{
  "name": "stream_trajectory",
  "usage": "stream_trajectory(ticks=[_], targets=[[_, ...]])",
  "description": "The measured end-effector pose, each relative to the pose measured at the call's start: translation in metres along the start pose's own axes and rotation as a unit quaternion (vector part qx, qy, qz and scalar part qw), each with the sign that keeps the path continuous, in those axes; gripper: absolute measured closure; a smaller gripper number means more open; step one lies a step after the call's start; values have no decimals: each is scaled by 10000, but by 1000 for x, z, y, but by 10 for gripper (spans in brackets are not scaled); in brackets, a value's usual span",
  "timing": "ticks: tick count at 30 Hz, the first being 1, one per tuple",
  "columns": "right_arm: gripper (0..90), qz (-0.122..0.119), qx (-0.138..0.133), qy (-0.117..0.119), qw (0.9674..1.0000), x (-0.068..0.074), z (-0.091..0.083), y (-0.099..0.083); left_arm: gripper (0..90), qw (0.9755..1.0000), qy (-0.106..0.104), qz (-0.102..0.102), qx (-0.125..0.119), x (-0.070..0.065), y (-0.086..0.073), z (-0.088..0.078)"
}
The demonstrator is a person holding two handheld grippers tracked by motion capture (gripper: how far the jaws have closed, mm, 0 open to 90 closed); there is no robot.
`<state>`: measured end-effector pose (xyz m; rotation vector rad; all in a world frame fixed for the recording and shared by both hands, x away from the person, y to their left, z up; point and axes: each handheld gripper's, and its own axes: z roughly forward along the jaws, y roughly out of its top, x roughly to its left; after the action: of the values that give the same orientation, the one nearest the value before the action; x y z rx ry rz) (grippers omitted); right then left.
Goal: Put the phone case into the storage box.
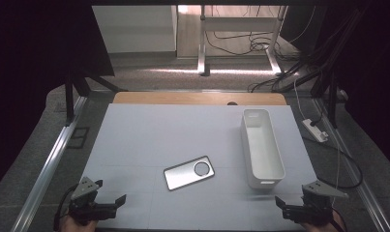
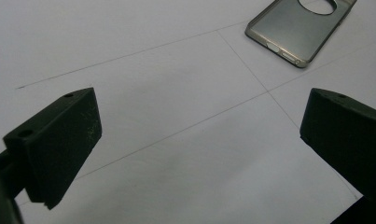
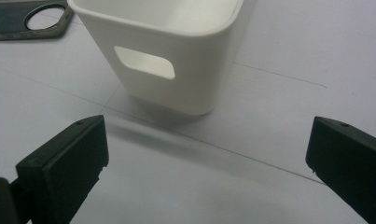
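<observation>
A grey phone case with a round camera hole lies flat near the middle of the white table mat; in the left gripper view the phone case sits at the top right. A long white bin stands to its right, and its near end with a handle slot, the white bin, rises just ahead in the right gripper view. My left gripper rests open at the front left corner, nothing between its jaws. My right gripper is open at the front right, just short of the bin.
A strip of wooden tabletop shows beyond the mat. Metal rails run along both sides of the table. A power strip and cables lie on the floor to the right; a desk frame stands farther back.
</observation>
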<state>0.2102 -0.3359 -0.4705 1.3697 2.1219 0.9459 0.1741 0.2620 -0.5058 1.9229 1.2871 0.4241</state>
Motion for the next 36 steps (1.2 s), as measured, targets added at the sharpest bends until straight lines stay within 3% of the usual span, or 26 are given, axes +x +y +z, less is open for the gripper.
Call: stream_trajectory(ticks=[24,36], targets=[[0,-207,-15,-23,9998,4,0,0,0,9997,-150,109,144,-1,2,3],[0,-239,3,-51,9997,5,0,0,4,9987,-401,261,152,-6,8,10]])
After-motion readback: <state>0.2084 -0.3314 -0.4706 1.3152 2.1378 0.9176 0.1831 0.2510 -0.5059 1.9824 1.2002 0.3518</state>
